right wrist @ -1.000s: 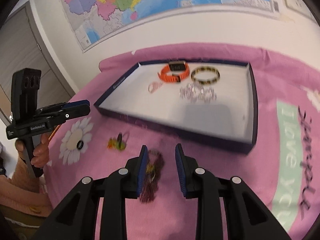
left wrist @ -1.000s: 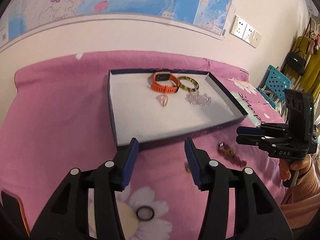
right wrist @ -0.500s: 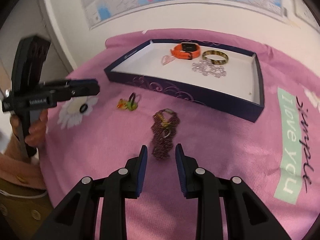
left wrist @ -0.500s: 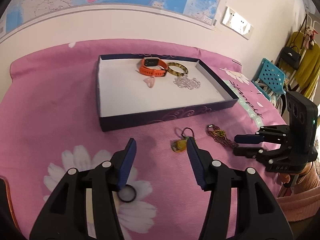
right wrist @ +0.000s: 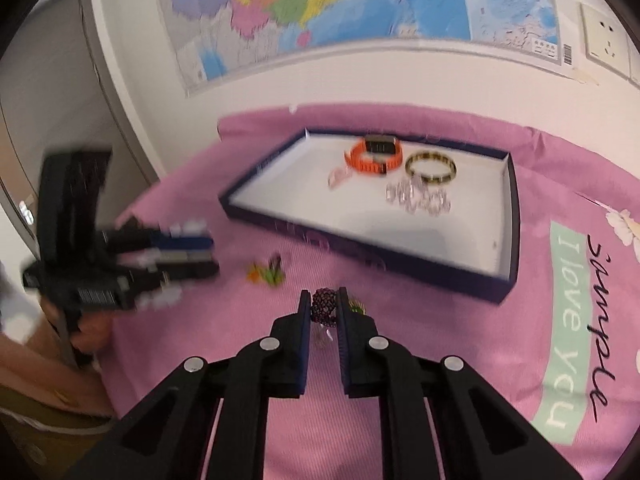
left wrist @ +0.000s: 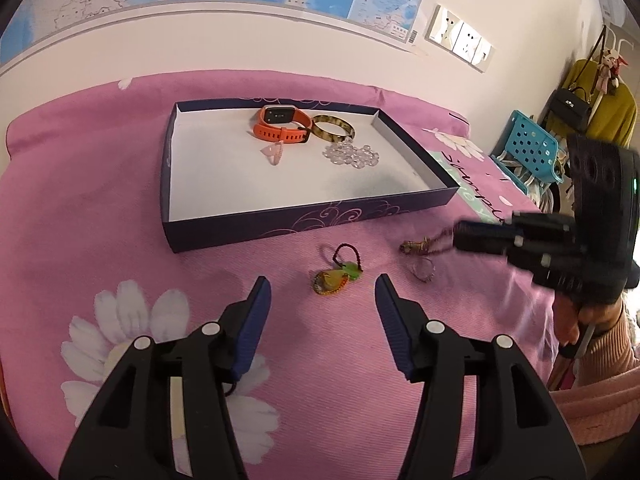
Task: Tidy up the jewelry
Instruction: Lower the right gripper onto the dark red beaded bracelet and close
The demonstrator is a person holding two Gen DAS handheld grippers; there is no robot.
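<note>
Right gripper (right wrist: 325,307) jaws have just closed on the limp purple beaded bracelet (right wrist: 323,306) above the pink cloth (right wrist: 440,420), pinching its bunched middle; left gripper (left wrist: 323,294) hangs released.

one navy tray (left wrist: 280,224) holds one orange watch (left wrist: 282,124), one bangle (left wrist: 333,130), one crystal bracelet (left wrist: 352,154) and one pink charm (left wrist: 274,152).

The right claw (right wrist: 325,308) has just been closing and now pinches a dark purple beaded bracelet (right wrist: 323,306) above the pink cloth (right wrist: 420,360). Ahead lies a navy tray (right wrist: 514,216) holding an orange watch (right wrist: 374,155), a tortoiseshell bangle (right wrist: 431,167) and a clear bead bracelet (right wrist: 418,200). The blurred left claw (right wrist: 192,254) hovers at left near a small green-and-orange charm (right wrist: 267,273).
</note>
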